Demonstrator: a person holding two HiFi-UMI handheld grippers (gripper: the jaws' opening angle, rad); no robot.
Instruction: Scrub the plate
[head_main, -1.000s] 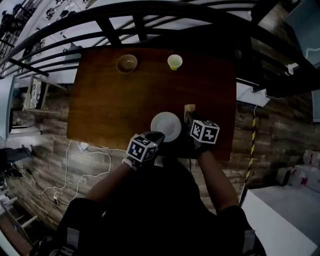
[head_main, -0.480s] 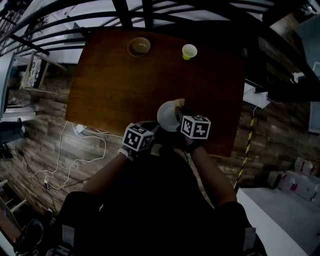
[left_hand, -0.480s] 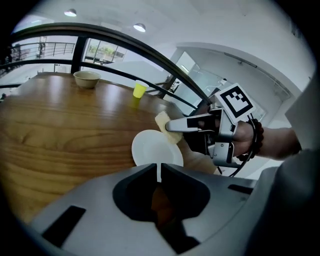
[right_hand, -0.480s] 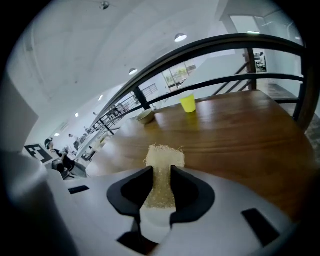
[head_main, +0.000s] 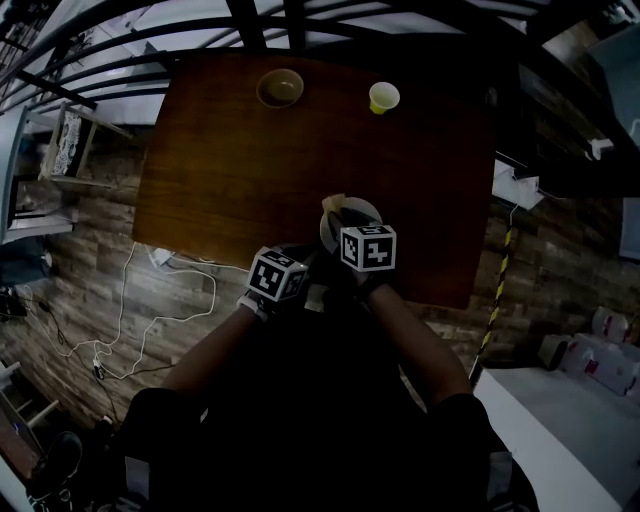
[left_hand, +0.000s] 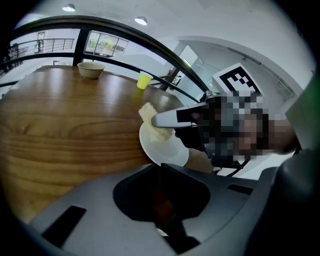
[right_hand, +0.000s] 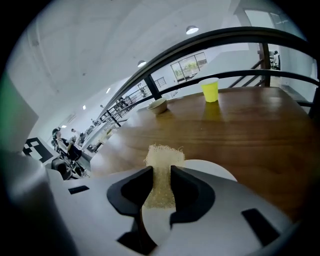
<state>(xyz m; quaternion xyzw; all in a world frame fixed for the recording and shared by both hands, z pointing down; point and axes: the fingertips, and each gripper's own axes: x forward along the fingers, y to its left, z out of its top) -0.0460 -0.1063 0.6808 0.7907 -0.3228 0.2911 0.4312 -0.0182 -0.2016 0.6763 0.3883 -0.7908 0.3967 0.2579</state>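
A white plate (left_hand: 165, 150) stands tilted at the near edge of the wooden table (head_main: 230, 170). My left gripper (left_hand: 159, 169) is shut on its near rim. A pale yellow fibrous sponge (right_hand: 162, 156) sits between the jaws of my right gripper (right_hand: 161, 174), which is shut on it. The sponge lies against the plate's face (right_hand: 212, 170), near its upper edge. In the head view the right gripper's marker cube (head_main: 367, 247) covers most of the plate (head_main: 352, 212); the left gripper's cube (head_main: 277, 277) is just to its left.
A tan bowl (head_main: 280, 88) and a yellow cup (head_main: 383, 97) stand at the table's far edge. A dark curved railing (head_main: 300, 25) runs behind the table. White cables (head_main: 150, 320) lie on the plank floor to the left.
The right gripper has swung left with the sponge, from the plate's right side onto its face. The left gripper has kept its hold, and the plate has tipped up from lying flat.
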